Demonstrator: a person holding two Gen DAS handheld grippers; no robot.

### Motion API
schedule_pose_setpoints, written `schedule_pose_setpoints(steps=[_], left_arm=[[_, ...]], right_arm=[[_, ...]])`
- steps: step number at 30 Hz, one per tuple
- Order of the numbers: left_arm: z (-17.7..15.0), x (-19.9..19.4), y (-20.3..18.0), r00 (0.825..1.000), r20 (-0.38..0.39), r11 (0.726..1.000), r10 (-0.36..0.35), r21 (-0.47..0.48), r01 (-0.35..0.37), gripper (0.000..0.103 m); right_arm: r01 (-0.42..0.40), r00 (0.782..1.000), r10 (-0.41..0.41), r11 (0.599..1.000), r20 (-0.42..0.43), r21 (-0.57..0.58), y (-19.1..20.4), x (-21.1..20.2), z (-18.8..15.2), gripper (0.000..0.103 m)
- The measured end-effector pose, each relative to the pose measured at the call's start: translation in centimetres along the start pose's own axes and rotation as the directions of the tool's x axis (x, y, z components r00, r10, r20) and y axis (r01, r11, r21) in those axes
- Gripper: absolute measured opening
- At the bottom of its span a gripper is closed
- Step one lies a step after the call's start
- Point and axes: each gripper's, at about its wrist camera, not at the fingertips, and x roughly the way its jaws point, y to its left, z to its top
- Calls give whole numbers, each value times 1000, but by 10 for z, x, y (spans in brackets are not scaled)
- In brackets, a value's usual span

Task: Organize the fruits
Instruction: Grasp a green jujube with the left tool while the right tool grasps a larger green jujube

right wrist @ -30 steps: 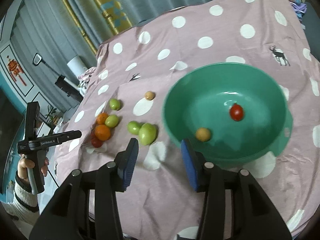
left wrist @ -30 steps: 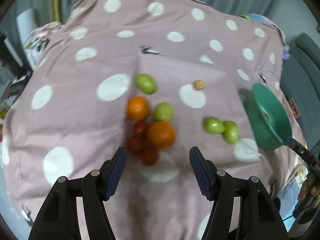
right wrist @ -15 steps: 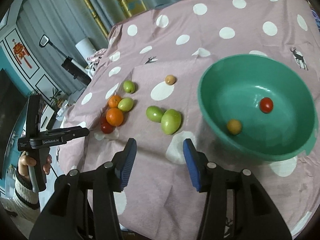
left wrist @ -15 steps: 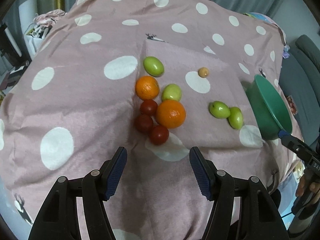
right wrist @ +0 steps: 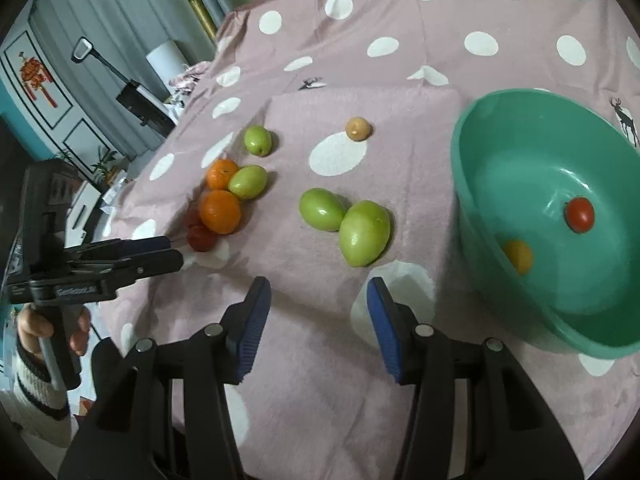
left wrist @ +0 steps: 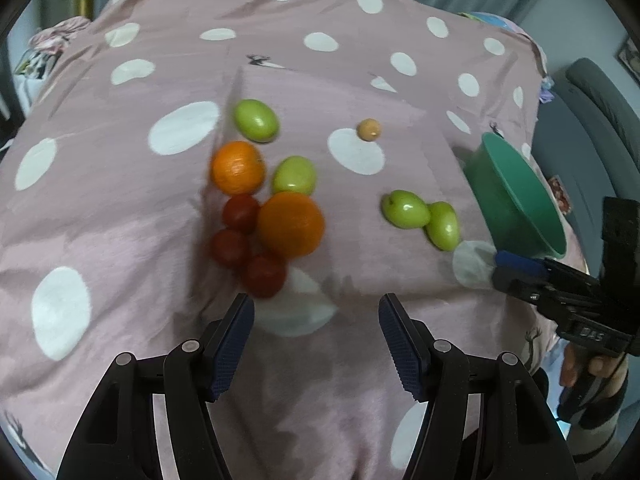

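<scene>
Fruit lies on a pink polka-dot cloth [left wrist: 120,208]. One cluster holds two oranges [left wrist: 291,224], three red tomatoes [left wrist: 264,276] and two green fruits [left wrist: 294,176]. My left gripper [left wrist: 316,312] hovers open just in front of the nearest tomato, with nothing between its fingers. A pair of green fruits [right wrist: 364,232] lies just beyond my right gripper [right wrist: 319,292], which is open and empty. A small tan fruit [right wrist: 358,129] sits farther back. The green bowl [right wrist: 460,152] on the right holds a red tomato [right wrist: 579,214] and a yellow-orange fruit [right wrist: 518,256].
The cloth drapes over the table's edges on all sides. A grey chair [left wrist: 592,112] stands past the bowl. Curtains, a cabinet and a lamp [right wrist: 84,50] stand beyond the far left corner. A person's hand [right wrist: 36,326] holds the left gripper's handle.
The right gripper has swung left, from in front of the bowl to in front of the green pair, and its jaws stand slightly wider. The left gripper has sunk closer to the tomatoes.
</scene>
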Motion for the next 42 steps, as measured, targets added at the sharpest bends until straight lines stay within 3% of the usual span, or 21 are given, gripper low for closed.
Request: schedule_pose_setpoints(steps=[13,19,24,27,37,42], left_arm=[[23,24,-30,1000,-11,996,-29,82,30,65],[31,29,-32,999,-9,995,-38,88,39,65],[38,35,-37,999,-15,994,-41,104,43,65],[43,41,-38,998,-21,993,-52,107,54,65],[55,73,-54,995,-64,992,-74,95,79,65],[60,76,-63,998,-30,994,-64,90,66,65]], right_arm=[[157,987,-160,981,-15,-115,8,36,22,50],[174,983,-179,974,-26,-146,7,52,32,51],[151,987,-158,979,-42,-134,1,59,38,48],[133,989,-140,983,-50,-131,-2,61,36,38],[25,999,-27,999,-39,-49,-10,44,18,38],[4,1000,-4,1000,-21,-27,-12,36,13,38]])
